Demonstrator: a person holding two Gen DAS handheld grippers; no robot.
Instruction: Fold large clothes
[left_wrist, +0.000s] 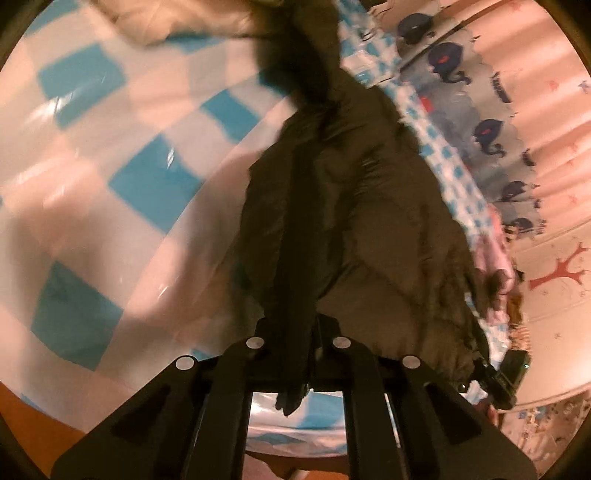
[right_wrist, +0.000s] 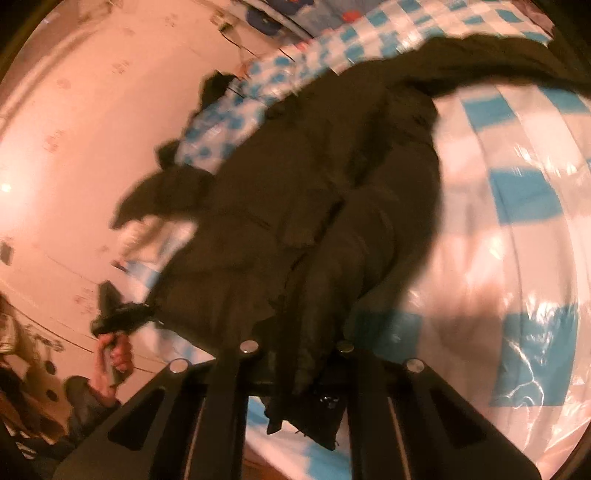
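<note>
Both the left gripper (left_wrist: 291, 354) and right gripper (right_wrist: 299, 362) seem clamped on the dark coat (left_wrist: 351, 192), stretched ahead over the checkered sheet (left_wrist: 110, 147).

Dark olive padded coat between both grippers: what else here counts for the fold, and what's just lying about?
Part of the job:
- dark olive padded coat
- left gripper, shut on its edge
- right gripper, also shut on it
- blue-and-white checked plastic sheet underneath

Lying about:
- whale-print cloth
- pale beige fabric
</note>
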